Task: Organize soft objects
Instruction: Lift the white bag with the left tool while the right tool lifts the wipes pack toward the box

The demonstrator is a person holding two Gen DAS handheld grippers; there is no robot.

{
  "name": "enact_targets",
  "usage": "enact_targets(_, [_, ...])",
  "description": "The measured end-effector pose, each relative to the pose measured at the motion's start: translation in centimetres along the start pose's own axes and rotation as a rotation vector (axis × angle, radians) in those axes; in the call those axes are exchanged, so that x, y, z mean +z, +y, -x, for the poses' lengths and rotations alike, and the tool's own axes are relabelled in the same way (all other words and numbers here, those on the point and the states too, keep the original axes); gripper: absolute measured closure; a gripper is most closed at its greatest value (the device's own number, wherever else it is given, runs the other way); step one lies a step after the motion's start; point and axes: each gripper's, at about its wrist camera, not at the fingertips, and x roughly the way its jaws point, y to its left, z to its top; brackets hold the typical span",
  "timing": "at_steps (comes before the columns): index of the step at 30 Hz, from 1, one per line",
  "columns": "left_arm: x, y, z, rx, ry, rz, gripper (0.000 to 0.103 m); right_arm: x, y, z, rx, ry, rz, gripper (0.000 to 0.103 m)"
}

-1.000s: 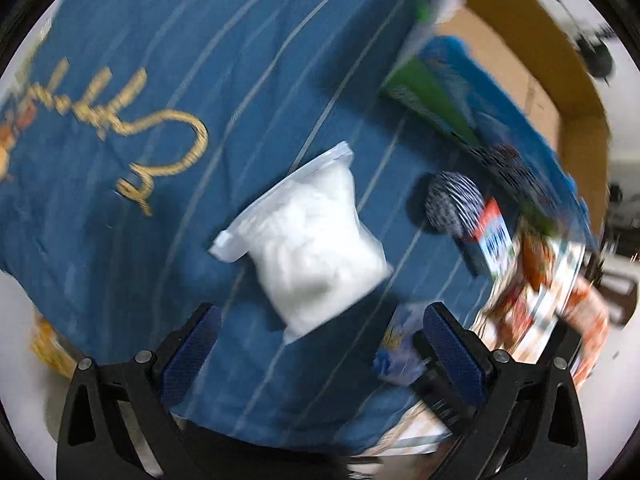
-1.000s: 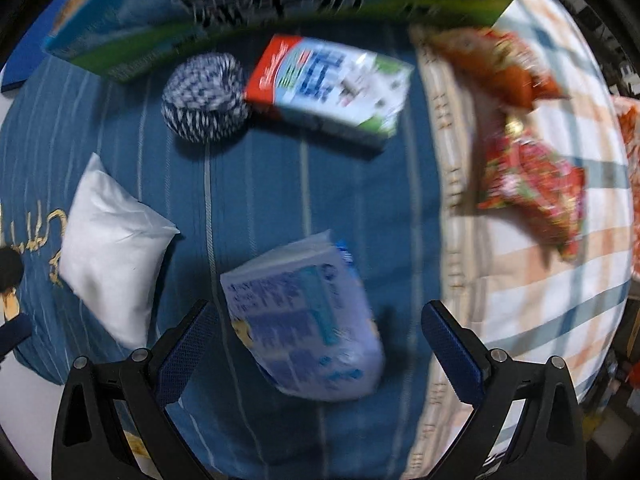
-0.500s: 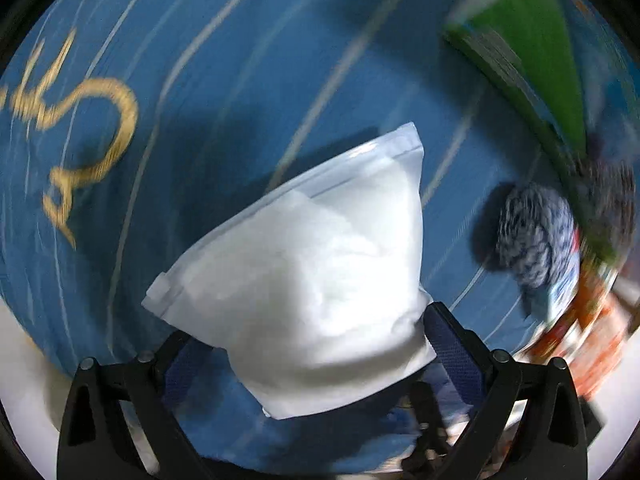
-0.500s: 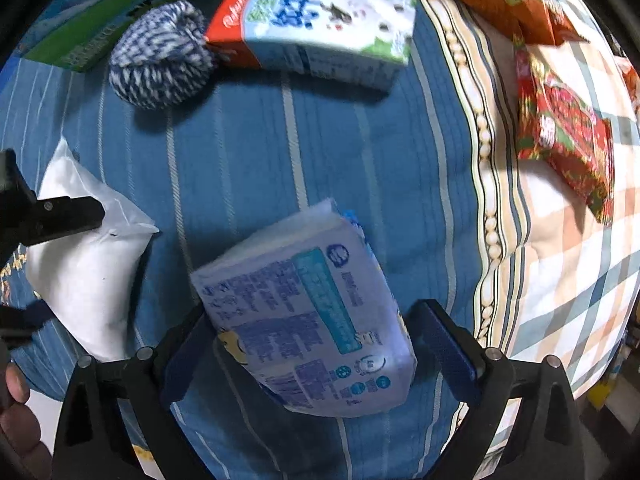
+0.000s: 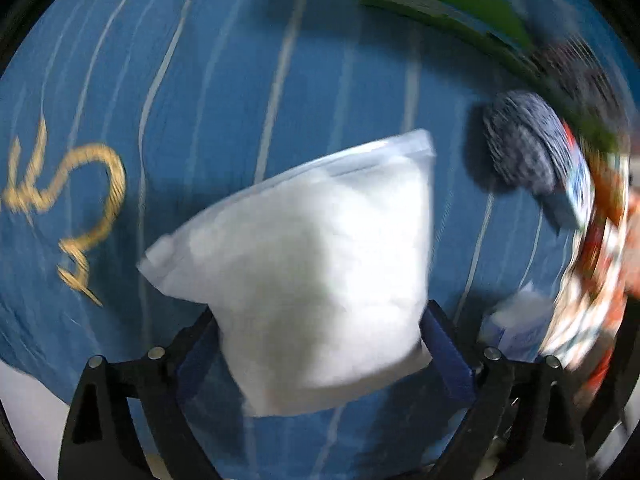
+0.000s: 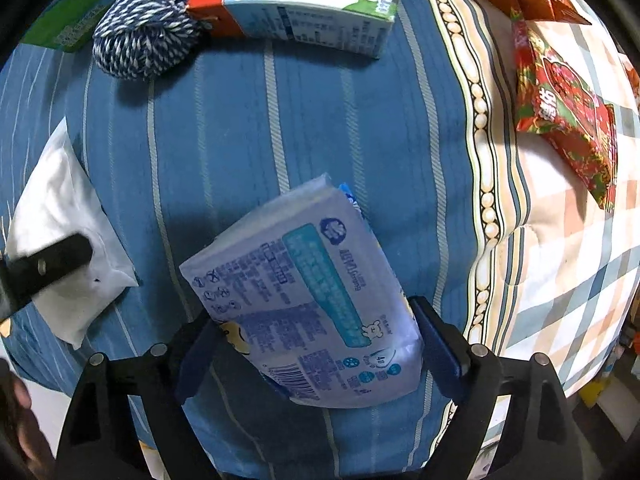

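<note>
Both tongs are at the grab stage, one soft pack each. In the left wrist view, the left tongs [image 5: 320, 344] sit at the bottom centre, spread wide around the lower end of the white fluffy bag [image 5: 308, 264], which lies mid-frame on the blue striped cloth [image 5: 240, 60]. They've just been closing in; the blue pads look right up against the bag's sides, but it's blurry and I can't tell if they're actually pressing yet. The blue-and-white yarn ball [image 5: 520, 148] sits further right, well clear.

In the right wrist view, the same white bag shows at the left edge, the yarn ball at the upper left beside a milk carton [image 6: 304, 4]. The right tongs [image 6: 316, 340] at bottom centre straddle the tissue pack [image 6: 308, 300], also just closing; the pads seem to touch its sides without denting it.

Next, I'd guess: finish the squeeze gently since both are squishy, then lift straight up.
</note>
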Motion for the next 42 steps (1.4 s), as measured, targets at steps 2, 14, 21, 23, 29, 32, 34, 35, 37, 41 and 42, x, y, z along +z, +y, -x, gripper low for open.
enact_targets(2, [0.4, 1.3, -0.8, -0.066, 0.022, 0.097, 0.003, 0.6, 1.0, 1.3, 0.013, 0.014, 0.01, 0.012])
enact_targets(14, [-0.3, -2.5, 1.4, 0.059, -0.071, 0.0, 0.026, 1.0, 0.9, 3.7, -0.047, -0.003, 0.135, 0.012])
enact_targets(21, [-2.2, -4.2, 1.4, 0.116, -0.098, -0.066, 0.026, 1.4, 1.8, 0.8, -0.058, 0.025, 0.155, 0.016])
enact_targets(23, [-2.7, -5.0, 2.0, 0.121, -0.105, -0.07, 0.026, 2.2, 1.3, -0.1, -0.017, 0.051, 0.108, 0.024])
enact_targets(29, [-7.4, -9.9, 2.5, 0.117, -0.114, -0.088, 0.026, 4.0, -0.1, 0.9, 0.186, 0.059, 0.021, 0.0])
enact_targets(32, [-8.1, -11.2, 2.1, 0.109, -0.116, -0.082, 0.026, 4.9, 0.6, 2.6, 0.133, 0.009, 0.076, 0.0])
enact_targets(34, [-8.2, -10.2, 2.3, 0.102, -0.114, -0.079, 0.026, 5.2, 1.6, 3.6, 0.097, -0.029, 0.118, 0.0])
enact_targets(35, [-8.9, -9.2, 1.7, 0.097, -0.115, -0.078, 0.026, 5.4, 2.0, 3.8, 0.082, -0.036, 0.132, 0.0])
enact_targets(37, [-8.5, -9.1, 1.7, 0.095, -0.117, -0.076, 0.026, 5.5, 2.6, 4.4, 0.039, -0.042, 0.146, 0.0])
enact_targets(41, [-8.6, -8.1, 1.2, 0.098, -0.124, -0.082, 0.026, 5.5, 3.6, 2.8, 0.006, -0.011, 0.144, 0.002])
enact_targets(42, [-8.7, -8.2, 1.3, 0.103, -0.124, -0.082, 0.026, 5.8, 3.5, 2.6, 0.008, -0.01, 0.13, 0.002])
